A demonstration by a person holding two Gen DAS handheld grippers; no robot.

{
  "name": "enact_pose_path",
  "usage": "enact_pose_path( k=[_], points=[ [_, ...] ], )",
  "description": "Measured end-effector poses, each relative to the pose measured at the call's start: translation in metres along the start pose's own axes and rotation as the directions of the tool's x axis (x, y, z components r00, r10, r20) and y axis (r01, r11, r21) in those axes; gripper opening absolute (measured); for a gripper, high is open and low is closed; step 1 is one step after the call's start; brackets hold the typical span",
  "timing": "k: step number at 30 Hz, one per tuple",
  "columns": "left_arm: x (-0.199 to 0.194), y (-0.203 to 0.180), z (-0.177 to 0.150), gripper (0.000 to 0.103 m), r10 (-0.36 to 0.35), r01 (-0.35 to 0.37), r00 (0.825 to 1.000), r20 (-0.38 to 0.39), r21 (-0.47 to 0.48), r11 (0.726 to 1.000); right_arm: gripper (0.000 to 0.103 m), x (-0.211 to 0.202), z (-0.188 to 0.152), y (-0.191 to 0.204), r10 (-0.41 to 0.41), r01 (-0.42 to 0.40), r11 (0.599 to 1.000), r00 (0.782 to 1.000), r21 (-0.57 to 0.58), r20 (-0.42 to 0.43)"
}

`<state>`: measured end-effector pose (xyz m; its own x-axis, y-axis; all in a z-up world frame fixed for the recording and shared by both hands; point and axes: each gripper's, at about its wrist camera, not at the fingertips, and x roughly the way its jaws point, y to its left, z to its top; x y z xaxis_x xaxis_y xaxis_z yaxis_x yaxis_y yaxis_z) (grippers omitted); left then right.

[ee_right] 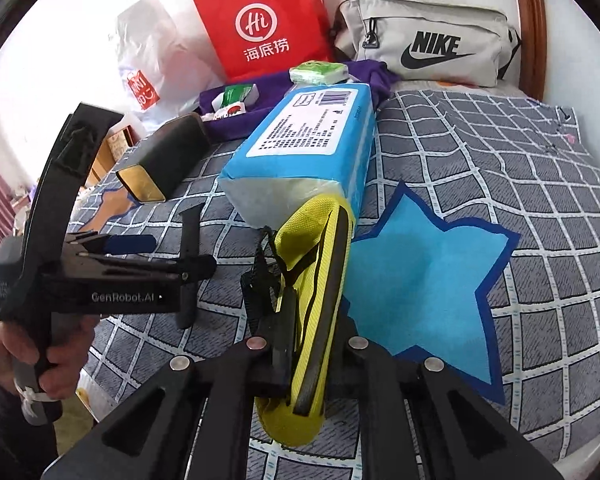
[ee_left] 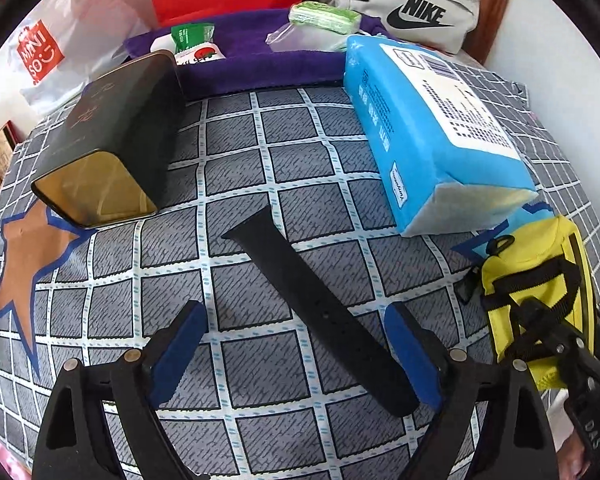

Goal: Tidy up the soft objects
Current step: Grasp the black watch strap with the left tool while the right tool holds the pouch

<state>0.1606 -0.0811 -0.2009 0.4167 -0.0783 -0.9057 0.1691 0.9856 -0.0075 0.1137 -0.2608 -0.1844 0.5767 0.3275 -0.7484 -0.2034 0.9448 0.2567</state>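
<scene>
yellow fabric pouch (ee_right: 312,280) clamped between jaws of right gripper (ee_right: 300,364), held on edge against blue tissue pack (ee_right: 300,148), likely for carrying to sorting spot. black strap (ee_left: 320,308) laid flat on checked bedcover (ee_left: 260,152), straddled by left gripper (ee_left: 296,344), jaws wide apart, grasp judged pending. dark tin (ee_left: 112,136) laid on side. small packets rested on purple cloth (ee_left: 260,68).

A black watch strap (ee_left: 320,308) lies flat and diagonal on the grey checked bedspread (ee_left: 260,140), just left of the blue tissue pack (ee_left: 432,132). That soft, rectangular pack lies on its long side, label up. A yellow pouch (ee_right: 312,300) with black straps sits at the pack's near end, touching it, pinched between jaws.
</scene>
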Motion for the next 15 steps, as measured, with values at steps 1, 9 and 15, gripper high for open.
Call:
enact_pose_path(
  k=[1,9,15],
  points=[
    [0.0,0.003,-0.001,0.092,0.01,-0.01,1.0,-0.004,-0.001,1.0,0.012,0.0,0.0,0.001,-0.001,0.001,1.0,1.0,-0.004,-0.001],
    [-0.011,0.056,-0.019,0.091,0.066,-0.068,0.997,-0.034,-0.086,0.994,0.012,0.0,-0.003,0.0,-0.001,0.001,1.0,1.0,0.019,0.003],
    [-0.014,0.043,-0.021,0.077,0.032,-0.032,0.998,0.044,-0.004,0.999,0.012,0.001,-0.003,0.001,-0.001,0.001,1.0,1.0,0.015,0.002]
  ],
)
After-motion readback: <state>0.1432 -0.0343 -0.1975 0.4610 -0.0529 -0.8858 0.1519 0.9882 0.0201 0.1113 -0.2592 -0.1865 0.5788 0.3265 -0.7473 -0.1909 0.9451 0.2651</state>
